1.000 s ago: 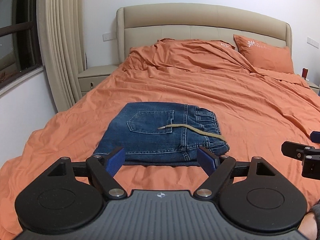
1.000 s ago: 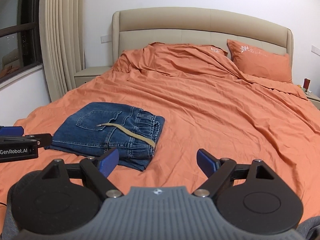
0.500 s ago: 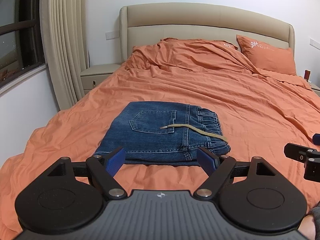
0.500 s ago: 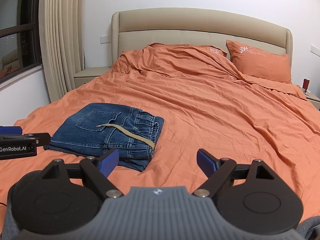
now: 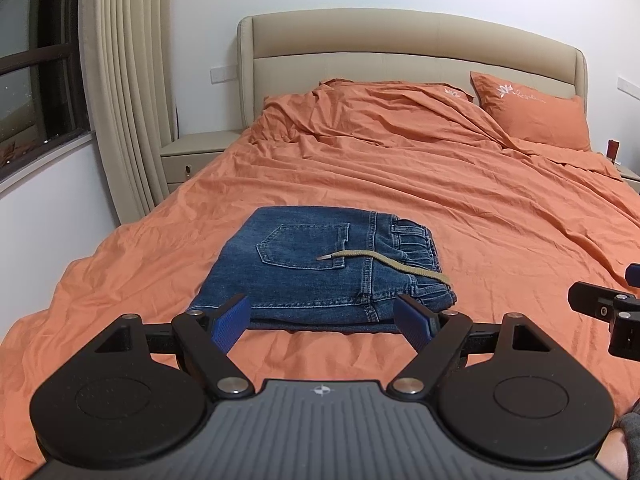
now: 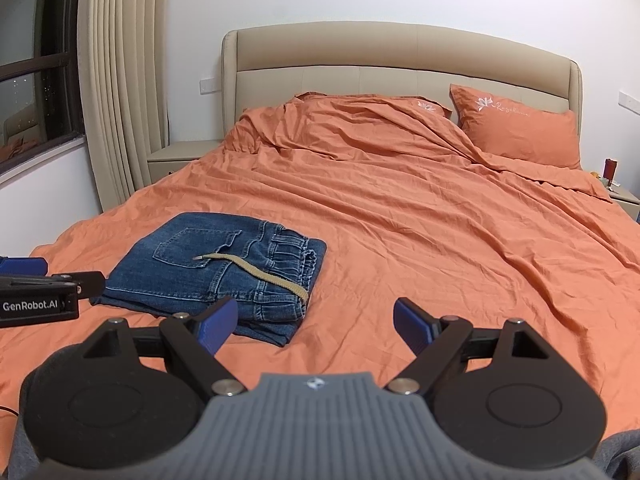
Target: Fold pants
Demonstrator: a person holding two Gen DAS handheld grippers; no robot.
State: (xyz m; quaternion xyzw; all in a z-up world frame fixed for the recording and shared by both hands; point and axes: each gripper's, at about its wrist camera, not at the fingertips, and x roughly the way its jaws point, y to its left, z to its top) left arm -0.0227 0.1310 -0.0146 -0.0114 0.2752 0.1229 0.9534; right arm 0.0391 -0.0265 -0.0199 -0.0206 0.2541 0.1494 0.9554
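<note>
Blue denim pants (image 5: 316, 268) lie folded into a compact rectangle on the orange bed, back pocket up, with a tan drawstring (image 5: 384, 262) trailing across the top. They also show in the right wrist view (image 6: 216, 272). My left gripper (image 5: 322, 322) is open and empty, held just short of the pants' near edge. My right gripper (image 6: 308, 324) is open and empty, to the right of the pants over bare sheet. Each gripper shows at the edge of the other's view.
The orange sheet (image 5: 440, 200) covers the whole bed, rumpled toward the beige headboard (image 5: 400, 48). An orange pillow (image 5: 532, 112) lies at the back right. A nightstand (image 5: 192, 160) and curtains (image 5: 120, 100) stand at the left.
Both grippers have drawn back slightly from the pants and stayed open. The folded pants have not moved.
</note>
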